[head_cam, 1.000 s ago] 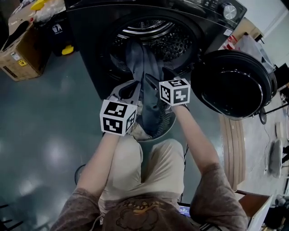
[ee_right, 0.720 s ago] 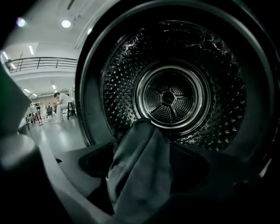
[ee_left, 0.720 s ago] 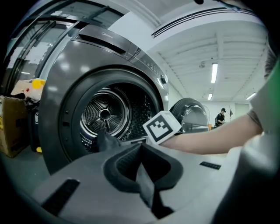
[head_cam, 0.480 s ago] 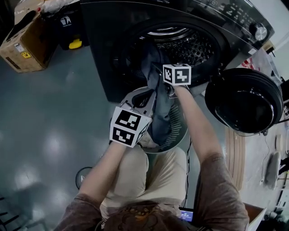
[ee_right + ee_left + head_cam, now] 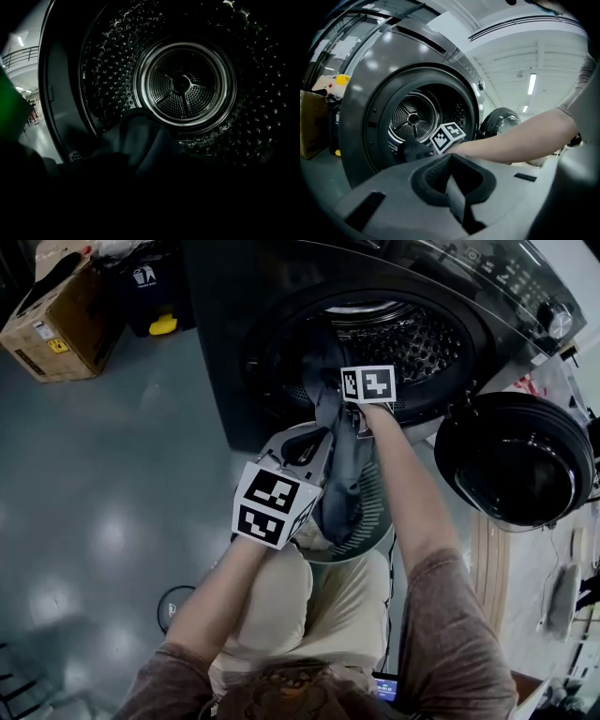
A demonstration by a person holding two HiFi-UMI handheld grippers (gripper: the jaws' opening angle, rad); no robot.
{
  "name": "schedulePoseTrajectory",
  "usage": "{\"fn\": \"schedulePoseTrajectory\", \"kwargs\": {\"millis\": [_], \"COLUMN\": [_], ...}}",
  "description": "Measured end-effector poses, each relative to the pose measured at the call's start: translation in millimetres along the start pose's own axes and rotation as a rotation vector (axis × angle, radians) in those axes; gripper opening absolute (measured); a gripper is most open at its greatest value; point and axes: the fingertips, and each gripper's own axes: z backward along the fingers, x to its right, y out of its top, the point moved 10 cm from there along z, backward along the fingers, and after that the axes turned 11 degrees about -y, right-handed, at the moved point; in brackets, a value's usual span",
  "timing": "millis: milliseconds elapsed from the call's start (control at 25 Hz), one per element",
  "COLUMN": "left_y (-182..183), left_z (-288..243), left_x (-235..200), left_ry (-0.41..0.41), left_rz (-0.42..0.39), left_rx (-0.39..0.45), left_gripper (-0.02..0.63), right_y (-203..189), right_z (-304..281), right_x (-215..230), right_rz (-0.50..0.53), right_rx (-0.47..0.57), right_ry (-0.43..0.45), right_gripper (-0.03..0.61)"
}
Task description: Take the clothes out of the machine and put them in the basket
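Your right gripper [image 5: 330, 382], its jaws just opened wide, is at the mouth of the black front-loading washing machine [image 5: 234, 381]. The dark blue-grey garment [image 5: 342, 465] drapes from the drum lip into the round mesh basket [image 5: 375, 521]. Your left gripper [image 5: 307, 442], jaws together and empty, hovers at the basket's left rim.

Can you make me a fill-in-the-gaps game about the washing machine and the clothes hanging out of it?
1. The round door of the machine stands ___.
2. A dark blue garment hangs from the drum down into the ___.
3. In the head view, the cardboard box on the floor is to the machine's ___.

Missing words: open; basket; left.
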Motion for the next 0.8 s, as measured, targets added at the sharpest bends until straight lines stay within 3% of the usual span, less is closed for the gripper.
{"fn": "schedulePoseTrajectory", "kwargs": {"millis": [160, 280, 360, 480, 800], "left_y": [0, 0, 0, -1, -4], "left_z": [2, 4, 4, 4, 7], "left_x": [0, 2, 2, 4, 9], "left_ry": [0.002, -0.001, -0.003, -0.006, 0.013], "left_rz": [0.001, 0.001, 0.005, -0.007, -0.032], "left_rx": [-0.002, -0.002, -0.007, -0.026, -0.064], "left_gripper": [0.006, 0.006, 0.006, 0.006, 0.006], "right_y": [1, 0, 2, 6, -2], "right_z": [1, 6, 10, 23, 88], "right_x": [-2, -6, -9, -9, -10], "right_rz": [0.024, 0.043, 0.038, 0.012, -0.042], "right_rx": [-0.014, -0.004, -0.003, 0.016, 0.137], "right_ry": [0.001, -0.025, -0.043, -0.049, 0.027], "right_gripper": [0.297, 0.132, 0.059, 0.029, 0.026]}}
